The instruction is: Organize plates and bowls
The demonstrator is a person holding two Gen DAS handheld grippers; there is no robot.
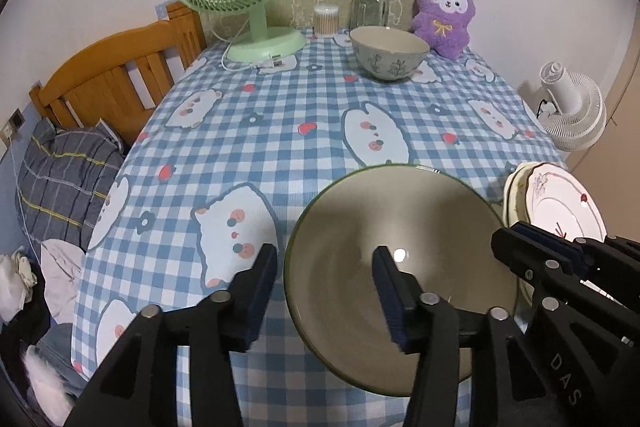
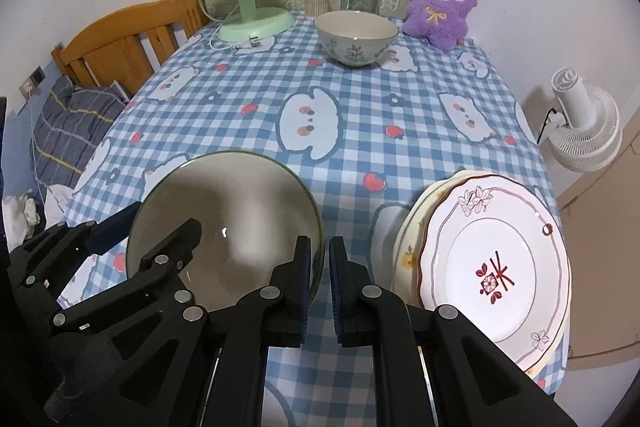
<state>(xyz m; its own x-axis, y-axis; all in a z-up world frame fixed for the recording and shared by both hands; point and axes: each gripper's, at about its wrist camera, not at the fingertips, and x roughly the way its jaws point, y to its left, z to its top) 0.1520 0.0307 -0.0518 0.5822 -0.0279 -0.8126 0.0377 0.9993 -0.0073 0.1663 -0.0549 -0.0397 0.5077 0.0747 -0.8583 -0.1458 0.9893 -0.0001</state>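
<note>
Two grippers hover — left gripper (image 1: pixel 324 291) jaws apart astride the green-rimmed bowl (image 1: pixel 400 267) rim, unclamped; right gripper (image 2: pixel 319 281) pads nearly together, empty.

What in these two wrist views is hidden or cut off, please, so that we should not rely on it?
- Plate stack: lower plates covered by the top plate; count unclear. In the left wrist view the right gripper hides part.
- Green-rimmed bowl: near rim behind the left gripper in the left wrist view.
- Right gripper: whether it touches the bowl's rim is unclear.
</note>
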